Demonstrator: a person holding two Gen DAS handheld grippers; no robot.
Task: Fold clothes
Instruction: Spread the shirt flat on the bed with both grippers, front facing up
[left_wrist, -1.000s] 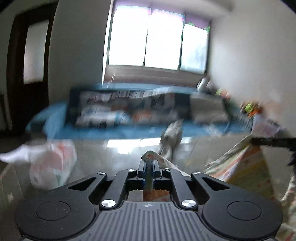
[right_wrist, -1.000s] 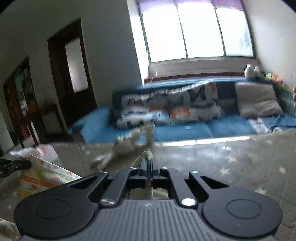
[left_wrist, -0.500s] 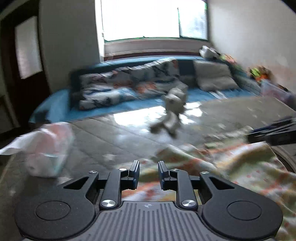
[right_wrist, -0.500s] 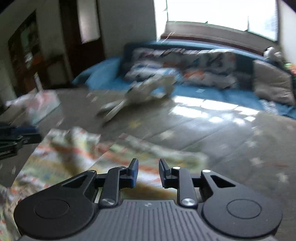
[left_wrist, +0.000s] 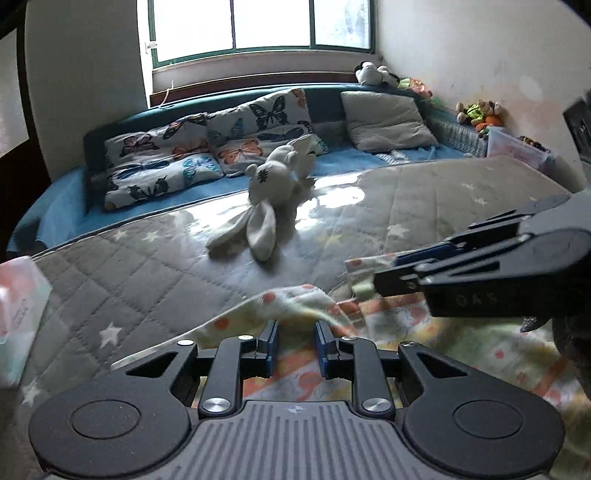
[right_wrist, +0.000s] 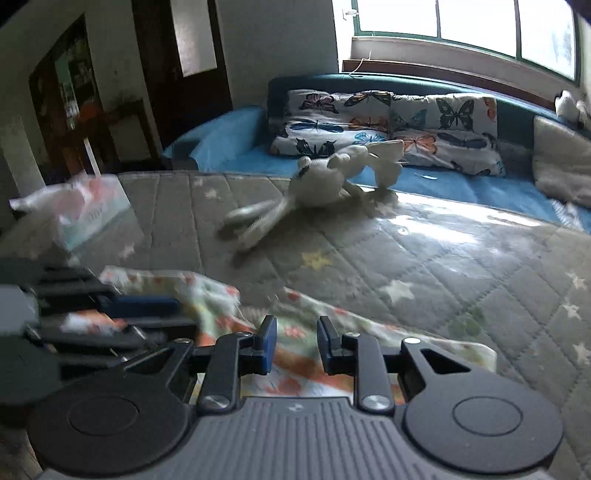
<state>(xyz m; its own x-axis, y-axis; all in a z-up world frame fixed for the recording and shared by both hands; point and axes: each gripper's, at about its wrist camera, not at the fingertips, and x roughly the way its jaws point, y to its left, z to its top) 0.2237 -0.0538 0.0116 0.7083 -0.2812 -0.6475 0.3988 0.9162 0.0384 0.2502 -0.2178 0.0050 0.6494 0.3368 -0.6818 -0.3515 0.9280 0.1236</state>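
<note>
A pale patterned garment with orange and green prints lies spread on the grey quilted mattress. It also shows in the right wrist view. My left gripper is open and empty, low over the garment's near left part. My right gripper is open and empty over the garment's right part. The right gripper shows side-on in the left wrist view, and the left gripper shows at the left of the right wrist view.
A white plush rabbit lies on the mattress beyond the garment. A pink and white package sits at the mattress's left edge. A blue sofa with butterfly pillows stands behind. A dark doorway is at the far left.
Both grippers held the raised garment shut a second ago. They lowered it onto the mattress, opened and let it go. The garment now lies flat.
</note>
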